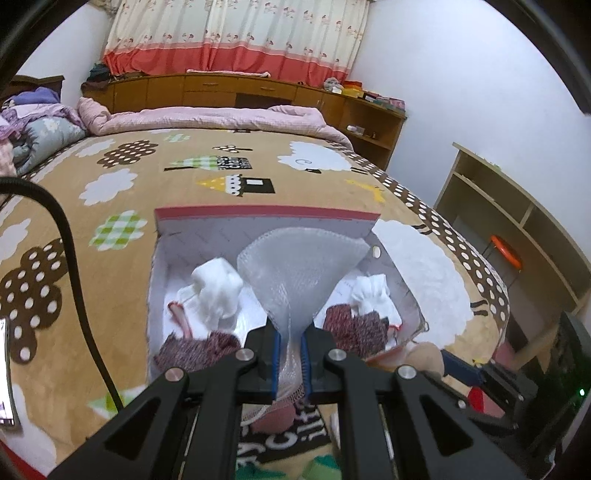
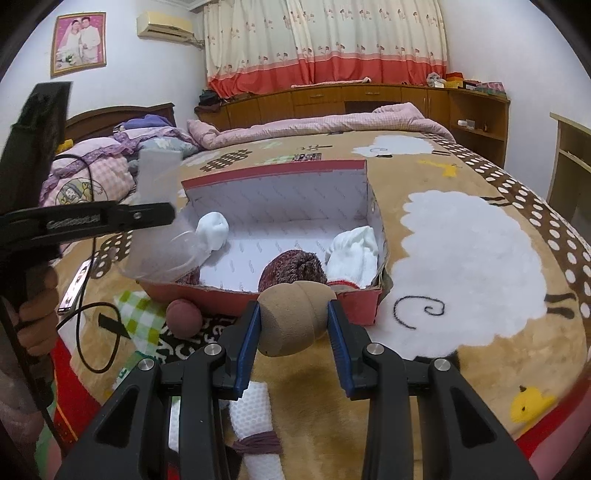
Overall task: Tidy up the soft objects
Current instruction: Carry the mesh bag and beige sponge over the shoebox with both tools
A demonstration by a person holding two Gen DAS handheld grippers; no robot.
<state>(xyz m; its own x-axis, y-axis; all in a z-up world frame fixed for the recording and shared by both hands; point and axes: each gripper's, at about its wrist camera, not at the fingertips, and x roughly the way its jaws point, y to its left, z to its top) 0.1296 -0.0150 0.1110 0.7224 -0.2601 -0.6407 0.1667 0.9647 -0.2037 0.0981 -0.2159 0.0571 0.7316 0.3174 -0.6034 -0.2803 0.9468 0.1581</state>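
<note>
Even, fairly bright indoor light, soft shadow on the bed [image 2: 314,373] under the right gripper [image 2: 294,325], strong fisheye bending and dark corners in both views, slight blur near the lower edges, curtain [image 1: 236,33] mildly soft.

No lettering on the blanket [image 1: 280,439] or elsewhere is legible.

A bedroom in a home. Ahead of the fingers spreads a wide bed [image 1: 258,173] under a tan cartoon-sheep blanket [image 2: 461,236], with a rolled pink quilt [image 1: 207,118] at its far edge. Beyond stand low wooden cabinets [image 2: 369,98] and a floral curtain [image 2: 325,40]; up left hang a wedding portrait [image 2: 78,42] and an air conditioner [image 2: 164,24].
</note>
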